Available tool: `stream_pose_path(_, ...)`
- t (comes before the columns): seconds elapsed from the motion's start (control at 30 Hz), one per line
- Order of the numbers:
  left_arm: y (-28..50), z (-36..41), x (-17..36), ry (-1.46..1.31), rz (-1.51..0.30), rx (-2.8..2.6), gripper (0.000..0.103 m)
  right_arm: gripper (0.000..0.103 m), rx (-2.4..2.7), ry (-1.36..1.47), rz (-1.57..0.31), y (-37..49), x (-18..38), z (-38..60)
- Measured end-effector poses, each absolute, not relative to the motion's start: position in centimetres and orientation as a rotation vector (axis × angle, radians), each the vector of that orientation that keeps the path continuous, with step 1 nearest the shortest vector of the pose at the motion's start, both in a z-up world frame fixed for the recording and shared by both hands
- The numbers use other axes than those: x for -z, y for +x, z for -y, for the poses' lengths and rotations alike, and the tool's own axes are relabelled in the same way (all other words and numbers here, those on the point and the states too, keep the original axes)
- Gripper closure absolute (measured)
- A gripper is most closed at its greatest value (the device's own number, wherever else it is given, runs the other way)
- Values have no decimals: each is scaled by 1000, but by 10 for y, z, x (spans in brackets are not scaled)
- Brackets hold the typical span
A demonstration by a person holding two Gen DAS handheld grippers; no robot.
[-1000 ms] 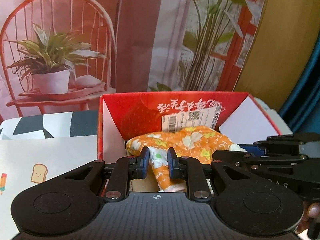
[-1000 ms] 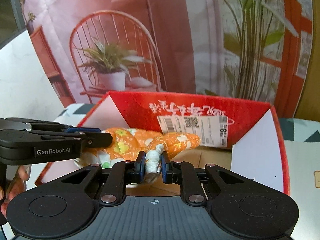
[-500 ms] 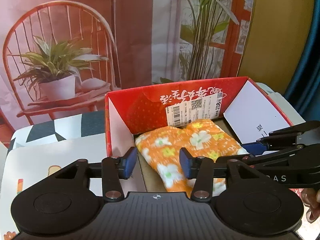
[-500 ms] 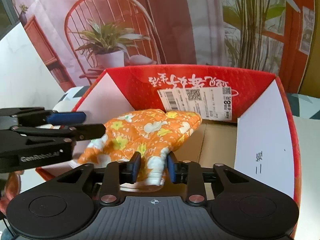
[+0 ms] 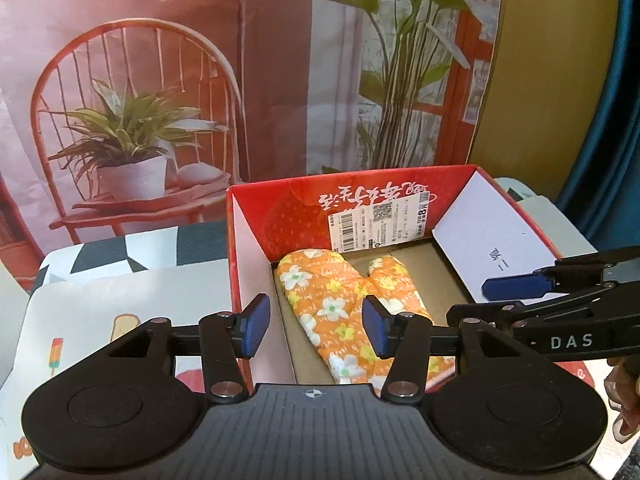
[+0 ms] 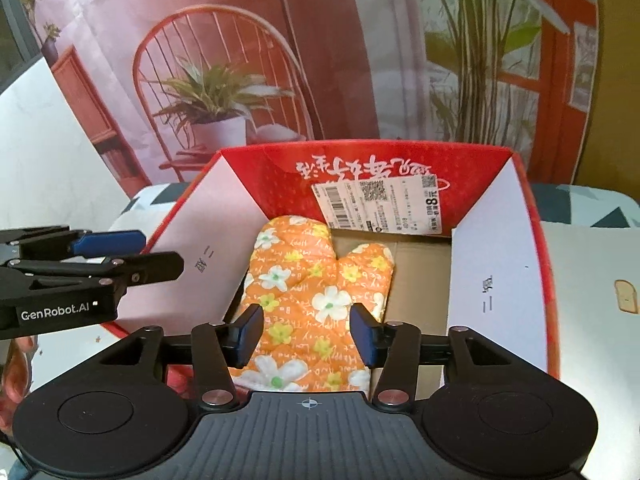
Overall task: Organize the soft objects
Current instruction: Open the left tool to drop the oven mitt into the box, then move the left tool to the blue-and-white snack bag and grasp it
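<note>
An orange oven mitt [image 5: 316, 280] with a flower print lies flat on the cardboard floor of the red box [image 5: 296, 216], fingertips toward the back wall. My left gripper [image 5: 315, 330] hovers open above the mitt's cuff end, pads clear of the cloth. In the right wrist view the same mitt [image 6: 304, 276] lies in the box [image 6: 280, 184] below my right gripper [image 6: 305, 334]. Its jaws are opening, with nothing pressed between the pads. Each gripper shows side-on in the other's view, the right one [image 5: 484, 300] and the left one [image 6: 160, 254].
The box's white side flaps [image 6: 492, 280] stand up on both sides, and a shipping label [image 5: 380, 220] is stuck on its back wall. A white mat with cartoon prints [image 5: 100, 308] lies left of the box. A printed backdrop [image 5: 160, 80] stands behind.
Both grippers were shut on the bunched mitt a second ago. Both have opened and drawn back and up, and the mitt now lies spread flat in the box.
</note>
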State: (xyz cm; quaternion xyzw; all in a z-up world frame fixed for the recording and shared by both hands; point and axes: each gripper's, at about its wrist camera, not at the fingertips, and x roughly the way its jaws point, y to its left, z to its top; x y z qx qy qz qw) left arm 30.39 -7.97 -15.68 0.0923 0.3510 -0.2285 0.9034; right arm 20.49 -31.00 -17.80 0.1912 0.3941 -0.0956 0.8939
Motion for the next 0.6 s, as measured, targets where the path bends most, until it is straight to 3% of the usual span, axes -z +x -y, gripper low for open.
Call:
stream_pose_path(0.2,279,71,149,196,-689,456,34,31,240,328,-760,180,163,295)
stream_pose_path(0.3,264,64,145,182,-678,446,20,15,259,299,-728,165,156,287)
stream_pose_path(0.37,255,59,144,169,-669,438,9,11,264,288,-705,154,152,281)
stream_pose_path(0.47,242,55,143,168,-663,428,6,1,276,280,-681,139,147,275)
stream_pose_path(0.6,225,49,144,162,-658,415,5,0,294,279,-659,123,145,268)
